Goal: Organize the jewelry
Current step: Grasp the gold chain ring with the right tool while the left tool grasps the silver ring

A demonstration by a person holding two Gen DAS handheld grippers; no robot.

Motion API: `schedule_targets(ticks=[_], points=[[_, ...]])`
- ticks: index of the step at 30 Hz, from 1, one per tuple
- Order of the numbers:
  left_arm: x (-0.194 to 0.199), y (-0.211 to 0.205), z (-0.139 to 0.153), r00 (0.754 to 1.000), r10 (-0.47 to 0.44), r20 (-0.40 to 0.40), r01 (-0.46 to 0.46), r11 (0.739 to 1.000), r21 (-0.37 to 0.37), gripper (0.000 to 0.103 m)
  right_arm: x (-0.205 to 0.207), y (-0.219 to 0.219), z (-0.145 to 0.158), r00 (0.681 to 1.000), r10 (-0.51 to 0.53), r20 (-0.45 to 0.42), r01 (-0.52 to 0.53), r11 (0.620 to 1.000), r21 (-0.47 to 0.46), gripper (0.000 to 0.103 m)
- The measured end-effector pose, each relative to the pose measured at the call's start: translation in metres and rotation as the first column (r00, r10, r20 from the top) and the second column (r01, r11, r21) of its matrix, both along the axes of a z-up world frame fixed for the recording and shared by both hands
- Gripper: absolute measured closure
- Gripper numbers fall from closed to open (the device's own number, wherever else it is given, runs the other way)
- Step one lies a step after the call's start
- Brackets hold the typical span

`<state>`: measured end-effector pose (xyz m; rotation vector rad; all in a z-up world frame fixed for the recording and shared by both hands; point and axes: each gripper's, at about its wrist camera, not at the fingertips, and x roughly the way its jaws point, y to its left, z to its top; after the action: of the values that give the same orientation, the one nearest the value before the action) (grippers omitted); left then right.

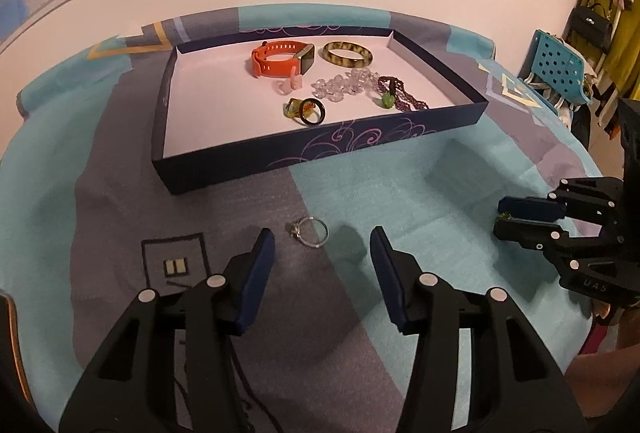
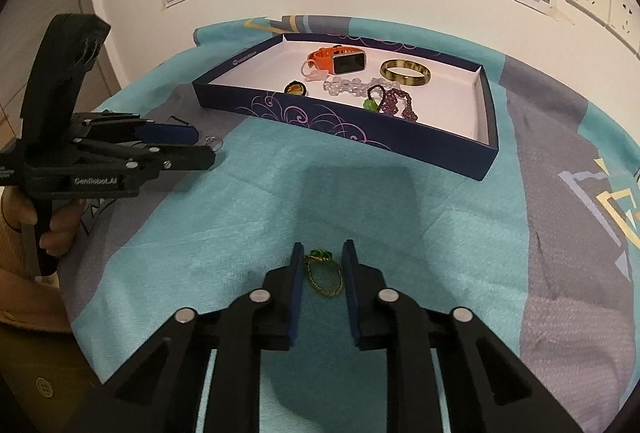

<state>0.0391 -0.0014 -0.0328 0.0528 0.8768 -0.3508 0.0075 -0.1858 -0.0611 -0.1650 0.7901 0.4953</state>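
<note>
The left claw (image 1: 322, 245) hangs with its fingers wide apart above a silver ring (image 1: 309, 231) that lies on the gray and teal cloth (image 1: 400, 185), just ahead of the fingertips and touching neither. The right claw (image 2: 322, 251) has its fingers partly closed on either side of a gold ring with a green stone (image 2: 323, 273); whether the pads actually press it cannot be told, and from the left camera only a green speck shows at that claw's tips. Behind them, the dark blue box (image 1: 320, 153) holds an orange watch (image 1: 280, 59), a mottled bangle (image 1: 347, 53), clear beads (image 1: 344, 85), a dark beaded necklace (image 1: 404, 95) and two rings (image 1: 306, 109). The near wall hides part of its floor.
</note>
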Motion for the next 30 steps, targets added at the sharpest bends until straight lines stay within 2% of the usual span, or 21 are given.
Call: schedule_targets(ticks=[4, 9, 14, 16, 21, 22, 23, 24, 30], points=[[0.004, -0.003, -0.001, 1.0, 0.007, -0.001, -0.007, 1.0, 0.026, 0.062, 0.002, 0.001, 0.0, 1.0, 0.004, 0.0, -0.004, 1.0, 0.001, 0.091], [0.004, -0.007, -0.001, 1.0, 0.009, 0.01, -0.009, 0.998, 0.062, 0.08, 0.005, 0.001, 0.0, 1.0, 0.006, -0.004, -0.006, 1.0, 0.015, 0.092], [0.004, -0.007, 0.0, 1.0, 0.012, 0.016, -0.013, 0.998, 0.064, 0.085, 0.009, -0.002, 0.002, 1.0, 0.004, -0.017, -0.003, 0.998, 0.058, 0.092], [0.004, -0.006, 0.0, 1.0, 0.013, 0.011, -0.014, 0.999, 0.051, 0.096, 0.01, -0.004, 0.003, 1.0, 0.0, -0.018, 0.001, 0.998, 0.07, 0.092], [0.003, -0.004, 0.0, 1.0, 0.014, 0.003, -0.015, 0.999, 0.029, 0.095, 0.014, -0.009, 0.005, 1.0, -0.009, -0.028, 0.012, 0.994, 0.109, 0.092], [0.003, -0.003, 0.0, 1.0, 0.013, 0.0, -0.013, 1.0, 0.021, 0.085, 0.014, -0.01, 0.005, 1.0, -0.011, -0.029, 0.014, 0.993, 0.114, 0.092], [0.002, -0.003, 0.0, 1.0, 0.01, 0.0, -0.01, 1.0, 0.011, 0.069, 0.015, -0.011, 0.006, 0.999, -0.015, -0.029, 0.018, 0.993, 0.116, 0.092], [0.0, -0.003, 0.001, 1.0, 0.01, 0.01, -0.01, 1.0, 0.014, 0.065, 0.015, -0.011, 0.006, 0.999, -0.018, -0.029, 0.021, 0.993, 0.117, 0.092], [-0.001, -0.008, -0.001, 1.0, -0.015, 0.01, 0.014, 0.999, 0.036, 0.066, 0.018, -0.012, 0.005, 0.999, -0.023, -0.031, 0.026, 0.992, 0.123, 0.092]])
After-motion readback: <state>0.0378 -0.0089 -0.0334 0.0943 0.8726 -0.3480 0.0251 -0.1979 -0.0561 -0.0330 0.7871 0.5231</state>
